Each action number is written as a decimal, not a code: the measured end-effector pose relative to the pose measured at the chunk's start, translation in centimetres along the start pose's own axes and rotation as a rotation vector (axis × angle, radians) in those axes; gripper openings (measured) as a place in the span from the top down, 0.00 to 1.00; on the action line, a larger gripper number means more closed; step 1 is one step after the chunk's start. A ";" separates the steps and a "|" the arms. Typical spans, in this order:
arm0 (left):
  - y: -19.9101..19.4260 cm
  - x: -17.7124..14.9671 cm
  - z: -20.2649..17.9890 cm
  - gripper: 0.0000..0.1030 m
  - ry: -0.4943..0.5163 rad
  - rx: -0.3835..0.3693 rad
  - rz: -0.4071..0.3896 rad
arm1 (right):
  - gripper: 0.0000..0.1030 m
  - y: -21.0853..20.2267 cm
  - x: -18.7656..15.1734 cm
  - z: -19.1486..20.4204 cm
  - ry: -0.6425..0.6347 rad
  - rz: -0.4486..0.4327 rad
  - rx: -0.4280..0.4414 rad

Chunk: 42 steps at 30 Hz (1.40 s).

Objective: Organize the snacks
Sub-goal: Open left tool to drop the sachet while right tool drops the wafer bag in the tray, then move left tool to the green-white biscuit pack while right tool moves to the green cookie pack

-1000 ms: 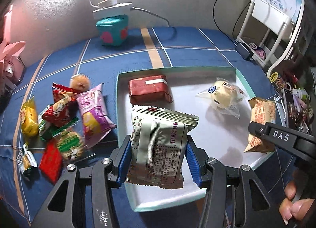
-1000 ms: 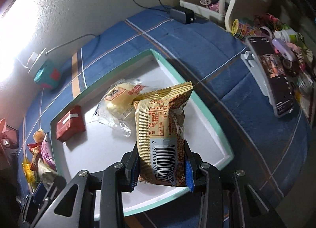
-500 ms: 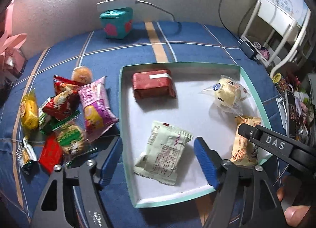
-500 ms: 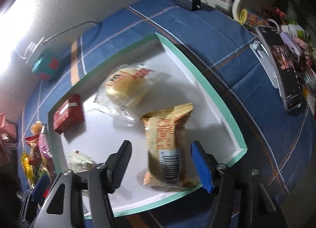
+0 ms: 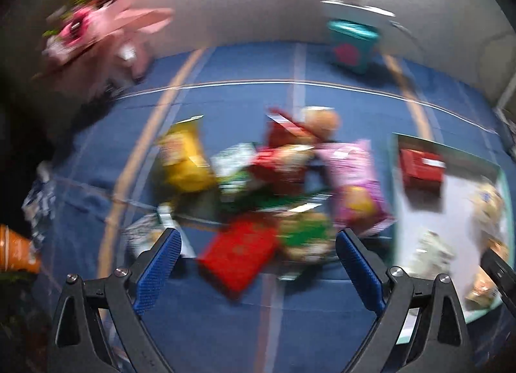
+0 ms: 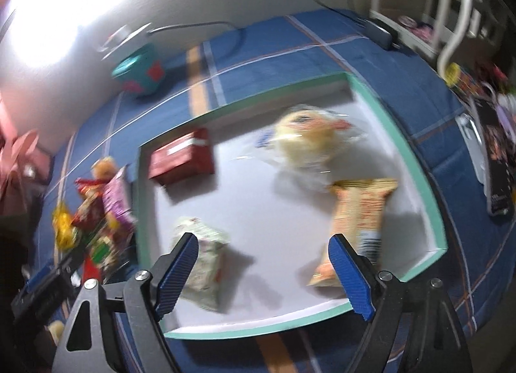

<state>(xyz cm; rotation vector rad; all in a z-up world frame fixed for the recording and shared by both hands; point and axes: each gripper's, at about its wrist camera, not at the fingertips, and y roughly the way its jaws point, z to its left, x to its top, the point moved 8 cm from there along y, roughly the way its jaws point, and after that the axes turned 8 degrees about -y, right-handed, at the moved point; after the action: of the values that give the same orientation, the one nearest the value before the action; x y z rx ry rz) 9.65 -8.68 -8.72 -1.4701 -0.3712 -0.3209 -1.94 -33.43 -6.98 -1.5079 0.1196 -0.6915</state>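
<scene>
My left gripper [image 5: 258, 244] is open and empty, above a pile of loose snack packets on the blue cloth: a red packet [image 5: 238, 253], a green one [image 5: 306, 237], a pink one [image 5: 351, 179] and a yellow one [image 5: 183, 160]. The view is blurred. My right gripper [image 6: 262, 258] is open and empty over the white tray [image 6: 416, 163] with its green rim. In the tray lie a pale green packet [image 6: 206, 263], an orange packet [image 6: 358, 224], a clear-wrapped bun [image 6: 309, 144] and a red packet [image 6: 182, 158].
A teal box [image 6: 142, 73] with a white cable stands by the wall. Pink items [image 5: 96, 31] sit at the far left. A white rack [image 6: 451, 2] and a black phone [image 6: 496, 156] are at the right.
Both grippers let go of their packets into the tray and opened. The left gripper has swung left over the snack pile. The right gripper has drawn back from the orange packet.
</scene>
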 end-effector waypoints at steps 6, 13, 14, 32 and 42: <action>0.8 0.7 5.4 0.06 -0.070 0.079 0.003 | 0.17 0.3 -0.6 4.8 -0.103 0.012 0.035; 0.7 1.2 9.4 0.01 -0.168 0.102 -0.012 | 0.00 0.5 -1.4 9.3 -0.196 0.019 0.068; 0.6 1.3 9.6 0.00 -0.174 0.104 -0.017 | 0.00 0.5 -1.5 9.8 -0.205 0.017 0.078; 1.6 1.2 12.1 0.00 -0.247 0.059 0.003 | 0.00 1.0 -1.8 15.8 -0.243 -0.008 0.206; 4.6 1.0 13.6 0.00 -0.322 0.032 0.083 | 0.00 3.6 -2.3 19.4 -0.301 0.025 0.217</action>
<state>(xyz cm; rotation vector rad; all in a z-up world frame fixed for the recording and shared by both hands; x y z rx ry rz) 11.89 5.25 -11.58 -1.5032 -0.5686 -0.0099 6.81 -15.73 -9.25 -1.3810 -0.1612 -0.4357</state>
